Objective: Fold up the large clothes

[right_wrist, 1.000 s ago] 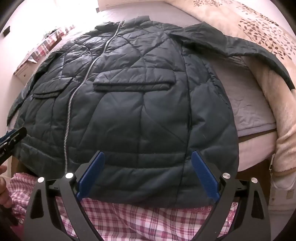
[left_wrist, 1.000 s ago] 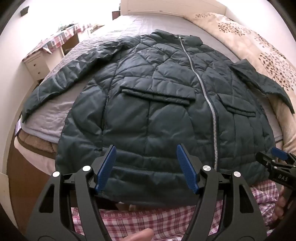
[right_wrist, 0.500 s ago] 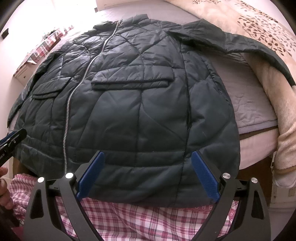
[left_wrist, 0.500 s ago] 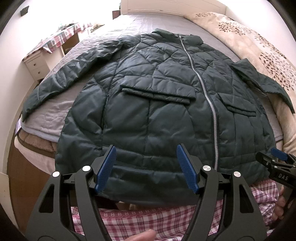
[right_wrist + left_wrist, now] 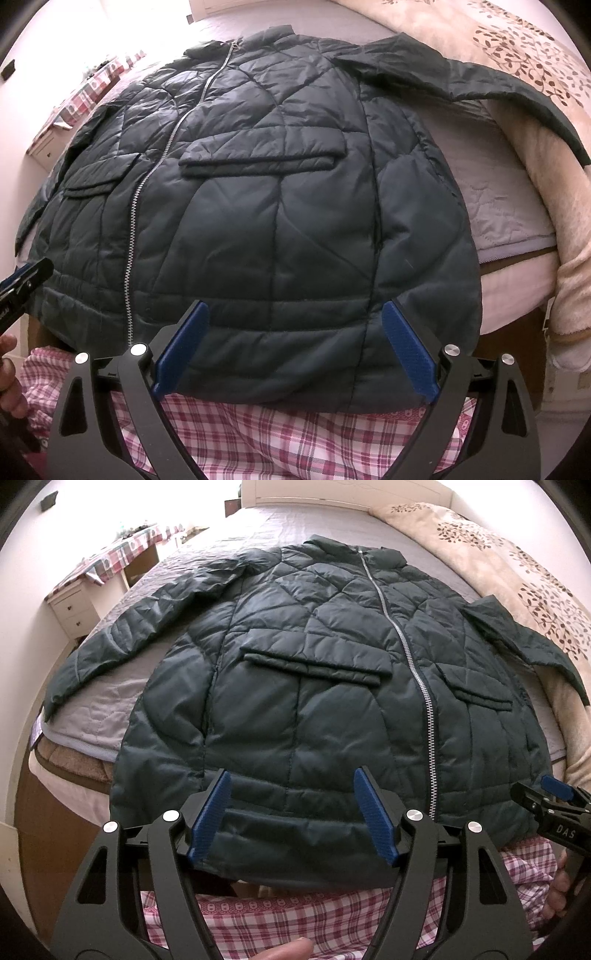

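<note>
A dark green quilted jacket (image 5: 314, 686) lies front up on the bed, zipped, both sleeves spread out; it also shows in the right wrist view (image 5: 258, 206). Its hem hangs over the bed's near edge. My left gripper (image 5: 291, 805) is open and empty just above the hem, left of the zipper (image 5: 428, 716). My right gripper (image 5: 293, 339) is open and empty above the hem on the right half. The right gripper's tip shows at the right edge of the left wrist view (image 5: 546, 805).
The bed has a grey quilted cover (image 5: 107, 698) and a beige leaf-print blanket (image 5: 517, 565) along the right side. A white bedside cabinet (image 5: 74, 609) with a checked cloth stands at the left. Pink checked fabric (image 5: 295, 435) lies below both grippers.
Both grippers stay open over the hem. The views have shifted a little; the jacket has not visibly moved.
</note>
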